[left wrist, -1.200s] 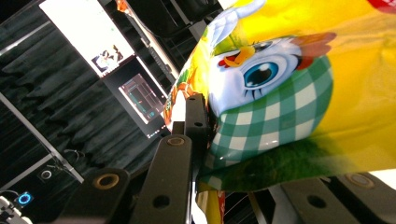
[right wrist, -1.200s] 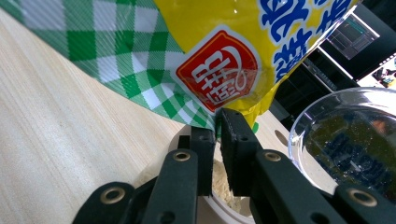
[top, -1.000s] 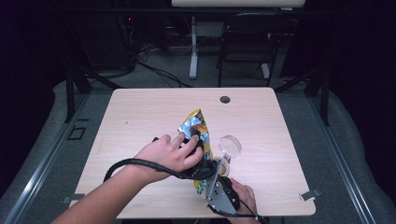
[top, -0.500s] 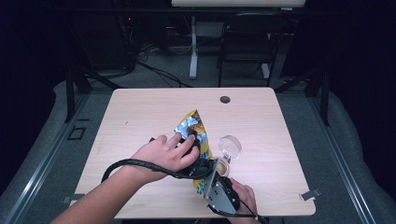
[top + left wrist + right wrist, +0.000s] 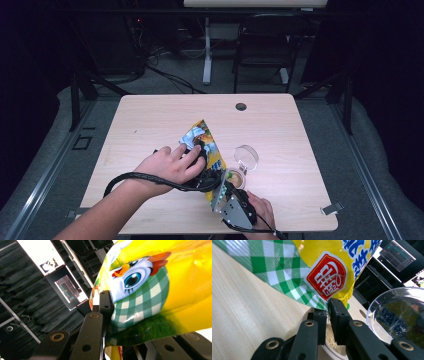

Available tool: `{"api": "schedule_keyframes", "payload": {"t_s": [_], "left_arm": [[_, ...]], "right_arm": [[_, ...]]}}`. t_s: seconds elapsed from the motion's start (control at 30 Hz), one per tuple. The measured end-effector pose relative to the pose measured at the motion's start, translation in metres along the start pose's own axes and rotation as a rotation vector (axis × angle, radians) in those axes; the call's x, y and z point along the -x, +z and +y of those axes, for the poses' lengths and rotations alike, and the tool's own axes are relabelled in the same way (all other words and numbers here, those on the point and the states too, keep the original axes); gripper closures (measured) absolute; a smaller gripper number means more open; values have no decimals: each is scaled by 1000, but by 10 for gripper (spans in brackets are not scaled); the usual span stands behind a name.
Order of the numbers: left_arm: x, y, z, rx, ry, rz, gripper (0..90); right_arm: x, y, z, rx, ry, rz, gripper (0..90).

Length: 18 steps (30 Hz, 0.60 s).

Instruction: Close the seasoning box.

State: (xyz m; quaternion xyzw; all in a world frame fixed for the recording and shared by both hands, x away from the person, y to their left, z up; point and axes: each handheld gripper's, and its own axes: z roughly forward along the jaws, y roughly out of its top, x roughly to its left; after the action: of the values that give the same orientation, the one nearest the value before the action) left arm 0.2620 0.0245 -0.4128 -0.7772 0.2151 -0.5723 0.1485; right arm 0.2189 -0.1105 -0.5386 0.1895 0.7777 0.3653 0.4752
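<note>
Currently both of my grippers hold one snack bag (image 5: 204, 150), seen just below the middle of the high view on the wooden table (image 5: 150, 120). My left gripper (image 5: 200, 167) lies under my left hand (image 5: 167, 165), and in the left gripper view its jaws are pinched together on the bag's side, at the green check pattern beside a printed cartoon bird; one black jaw presses flat against the foil, left of centre in that frame. My right gripper (image 5: 220, 187) sits at the lower middle of the high view, with my right hand (image 5: 260, 212) behind it near the bottom edge. In the right gripper view its two jaws stand nearly together, clamped on the bag's lower corner just under a red label.

Directly below that corner is a small round cup (image 5: 332, 350) with pale crumbs inside, partly hidden by the jaws. In the high view the cup (image 5: 235, 177) appears just right of the bag, touching or nearly touching it. A clear round lid (image 5: 246, 156) lies on the table just beyond the cup, toward the right. The bag is tilted, upper end pointing to the far side of the table.
</note>
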Motion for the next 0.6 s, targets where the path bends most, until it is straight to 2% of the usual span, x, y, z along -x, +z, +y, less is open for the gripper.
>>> {"api": "schedule_keyframes", "payload": {"t_s": [0.1, 0.2, 0.23, 0.27, 0.37, 0.6], "left_arm": [[3, 2, -2, 1, -22, -9, 822], [6, 3, -3, 0, -21, -14, 822], [8, 4, -6, -1, -33, -22, 822], [11, 5, -7, -3, -50, -48, 823], [13, 5, -9, -1, -48, -34, 822], [19, 8, -12, 1, -80, -48, 820]], "right_arm": [[0, 0, 0, 4, 6, 0, 831], [0, 0, 0, 3, 6, 0, 832], [-1, 0, 0, 3, 8, 1, 832], [-1, 0, 0, 4, 9, 1, 831], [-1, 1, 0, 8, 8, 1, 831], [-2, 1, 0, 19, 19, 4, 832]]}}
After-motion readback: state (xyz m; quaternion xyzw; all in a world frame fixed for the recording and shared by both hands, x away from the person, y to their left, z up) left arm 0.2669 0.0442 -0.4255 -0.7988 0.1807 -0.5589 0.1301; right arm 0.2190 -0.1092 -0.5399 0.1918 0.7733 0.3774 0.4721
